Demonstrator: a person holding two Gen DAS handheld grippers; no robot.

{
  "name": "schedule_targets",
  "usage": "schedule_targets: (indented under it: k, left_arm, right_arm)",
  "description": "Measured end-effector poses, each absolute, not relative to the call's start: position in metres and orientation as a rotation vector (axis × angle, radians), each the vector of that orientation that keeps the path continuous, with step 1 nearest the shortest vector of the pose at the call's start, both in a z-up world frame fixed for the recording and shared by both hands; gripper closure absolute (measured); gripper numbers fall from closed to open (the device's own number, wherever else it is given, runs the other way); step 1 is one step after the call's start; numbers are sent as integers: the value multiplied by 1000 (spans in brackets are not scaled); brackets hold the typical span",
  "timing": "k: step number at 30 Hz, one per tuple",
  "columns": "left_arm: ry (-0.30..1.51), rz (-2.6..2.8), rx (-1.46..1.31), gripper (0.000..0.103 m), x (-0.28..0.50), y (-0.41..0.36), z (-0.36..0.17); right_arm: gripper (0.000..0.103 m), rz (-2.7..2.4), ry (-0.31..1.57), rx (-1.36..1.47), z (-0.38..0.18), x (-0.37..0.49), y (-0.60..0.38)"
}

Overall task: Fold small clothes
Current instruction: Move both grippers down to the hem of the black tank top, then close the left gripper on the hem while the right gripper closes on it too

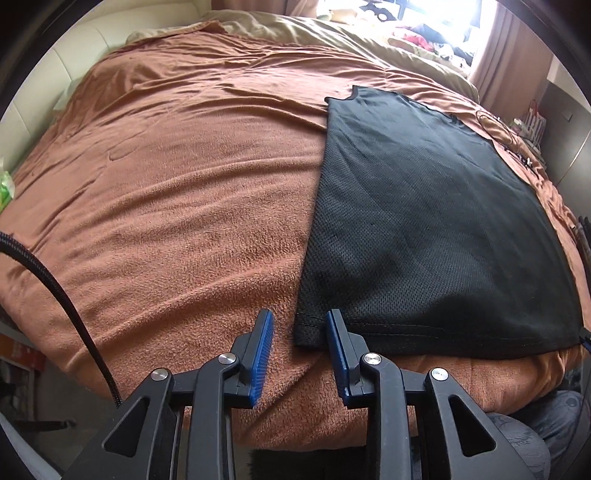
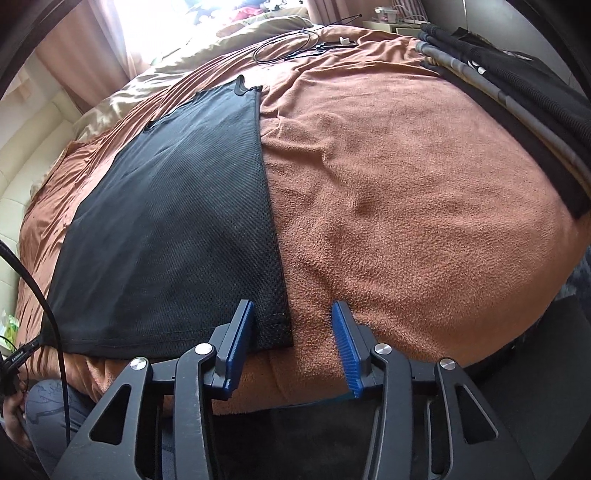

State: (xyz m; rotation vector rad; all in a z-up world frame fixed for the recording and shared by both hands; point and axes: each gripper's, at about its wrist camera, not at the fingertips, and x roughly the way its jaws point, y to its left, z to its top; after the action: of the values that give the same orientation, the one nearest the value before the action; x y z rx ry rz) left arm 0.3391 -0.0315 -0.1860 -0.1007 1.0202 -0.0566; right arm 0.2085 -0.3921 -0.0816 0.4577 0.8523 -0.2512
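Black mesh is the thing to look at here: a sleeveless black mesh top (image 1: 424,221) lies spread flat on the bed, on an orange-brown fleece blanket (image 1: 166,203), hem toward the cameras and neckline at the far end. In the left wrist view the left gripper (image 1: 300,315) sits right at the near left corner of the hem, jaws open, blue pads apart; the corner shows in the gap between them, with one pad over the blanket and the other over the hem, though whether either pad actually touches the cloth I can't tell. Same deal on the other side: the right gripper (image 2: 291,308) has its jaws spread wide at the near right corner of the top (image 2: 177,206), left pad over the mesh, right pad out over bare blanket (image 2: 406,184), so the side edge of the garment runs up between them. Nothing is pinched yet on either side. The top looks pretty smooth, just a few soft creases. Off to the far right in the right wrist view there's a stack of dark folded clothes (image 2: 517,96) near the bed's edge, well apart from the top, and a thin black cable (image 2: 291,48) coiled up near the far end of the blanket. A beige duvet (image 1: 295,29) is bunched up by the bright window.
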Motion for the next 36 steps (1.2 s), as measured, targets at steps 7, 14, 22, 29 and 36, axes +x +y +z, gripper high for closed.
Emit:
schedule_targets:
  k: [7, 14, 22, 29, 36]
  left_arm:
    - [1021, -69, -77, 80, 345, -37, -192]
    - [1022, -92, -74, 96, 347, -40, -190]
    - [974, -70, -83, 98, 339, -31, -170]
    - [896, -77, -89, 98, 318, -26, -138]
    - [836, -82, -93, 98, 279, -16, -108]
  right_arm:
    - [67, -256, 840, 477, -85, 210, -391]
    - [81, -223, 845, 478, -87, 217, -383]
    - [101, -208, 796, 476, -72, 208, -384]
    - [101, -192, 734, 435, -44, 184, -372]
    - [101, -173, 664, 414, -21, 141, -361]
